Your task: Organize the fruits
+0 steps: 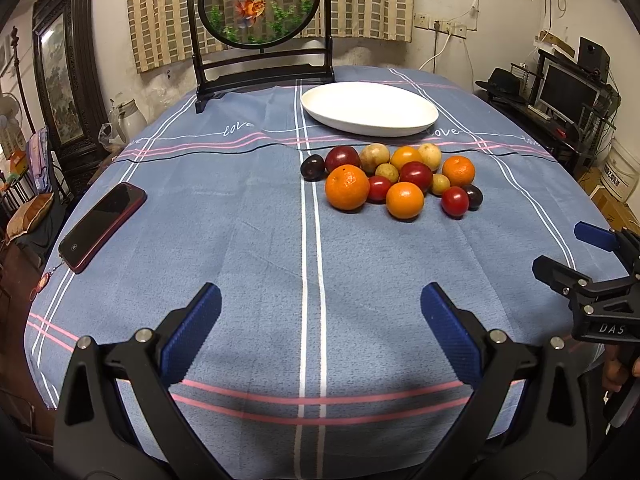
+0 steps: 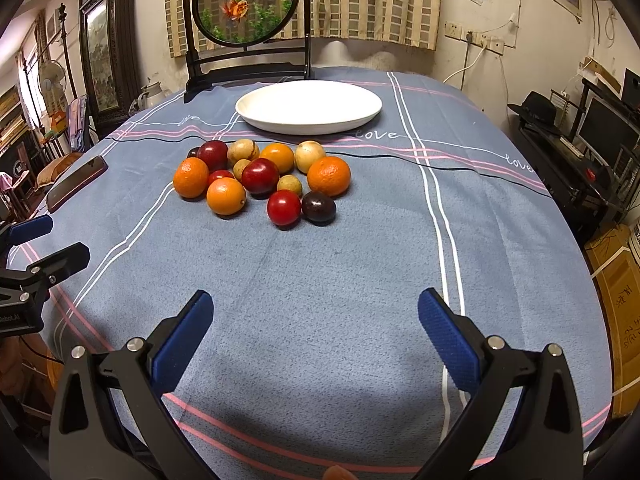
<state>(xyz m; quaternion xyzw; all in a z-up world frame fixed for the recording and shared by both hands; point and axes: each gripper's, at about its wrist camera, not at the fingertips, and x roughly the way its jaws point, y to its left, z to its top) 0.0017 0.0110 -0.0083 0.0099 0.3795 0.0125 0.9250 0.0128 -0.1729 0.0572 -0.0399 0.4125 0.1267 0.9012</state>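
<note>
fruits [image 2: 262,178] clustered near plate [image 2: 256,118] | both tongs wide; cloth bare between

The left gripper [image 1: 321,304] hung low with its two blue-padded fingers [image 1: 192,332] spread wide and nothing between them. The right gripper [image 2: 315,308] sat level beside it, jaws equally wide and empty. Each showed at the edge of the other's view, fingers parted. Part of a hand [image 1: 614,374] showed behind the right gripper's body, though its grip could not be made out.
</note>
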